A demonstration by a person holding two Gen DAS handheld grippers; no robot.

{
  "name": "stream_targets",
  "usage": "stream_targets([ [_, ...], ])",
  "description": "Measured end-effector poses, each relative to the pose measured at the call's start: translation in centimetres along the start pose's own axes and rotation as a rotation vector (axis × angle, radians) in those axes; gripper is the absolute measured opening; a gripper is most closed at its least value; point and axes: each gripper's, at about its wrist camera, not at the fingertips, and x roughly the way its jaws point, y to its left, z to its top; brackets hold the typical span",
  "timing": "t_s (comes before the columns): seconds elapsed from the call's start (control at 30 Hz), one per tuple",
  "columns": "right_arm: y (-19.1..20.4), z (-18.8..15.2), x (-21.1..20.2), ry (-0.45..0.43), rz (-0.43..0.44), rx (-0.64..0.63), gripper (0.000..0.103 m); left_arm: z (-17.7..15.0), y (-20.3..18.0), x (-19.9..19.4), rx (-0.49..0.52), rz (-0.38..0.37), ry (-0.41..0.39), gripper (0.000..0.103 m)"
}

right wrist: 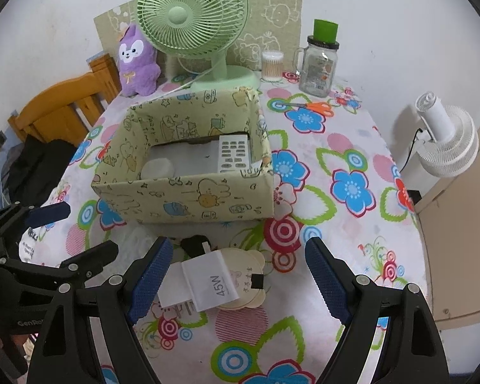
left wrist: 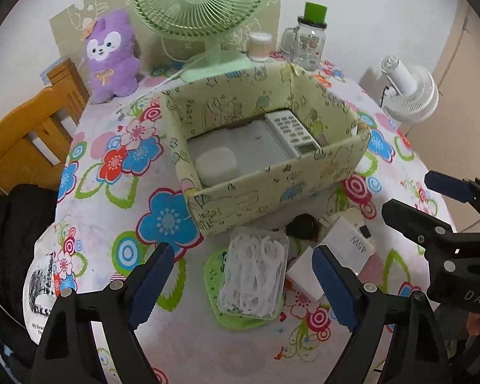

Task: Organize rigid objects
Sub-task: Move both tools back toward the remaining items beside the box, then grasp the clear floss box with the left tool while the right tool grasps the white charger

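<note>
Left gripper (left wrist: 241, 283): black plastic frame, two long angled arms with triangular cut-outs, round silver screws at joints. Fingers (left wrist: 152, 283) faced with dark blue ribbed pads with serrated inner edge. Right gripper (right wrist: 236, 280): same black frame, silver screws, blue textured pads. White lettering on black bodies, partly cut off: "DAS", "GenRo".

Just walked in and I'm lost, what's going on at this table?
A person is tidying small items into the patterned box, which already holds a remote and a white round container. The open left gripper hangs over a clear case of floss picks; the open right gripper hangs over a white charger. Neither is gripped yet.
</note>
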Motion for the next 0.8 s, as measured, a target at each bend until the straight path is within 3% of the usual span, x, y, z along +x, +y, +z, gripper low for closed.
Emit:
stream_targets([
  [0.3, 0.2, -1.1, 1.9, 0.041, 0.0, -0.029, 0.086, -1.0, -0.9, 1.9, 0.074, -0.005, 0.033, 0.089],
  [0.8, 0.6, -2.4, 4.4, 0.115, 0.017, -0.054, 0.085, -2.4, -0.4, 4.8, 0.044, -0.017, 0.119, 0.089],
])
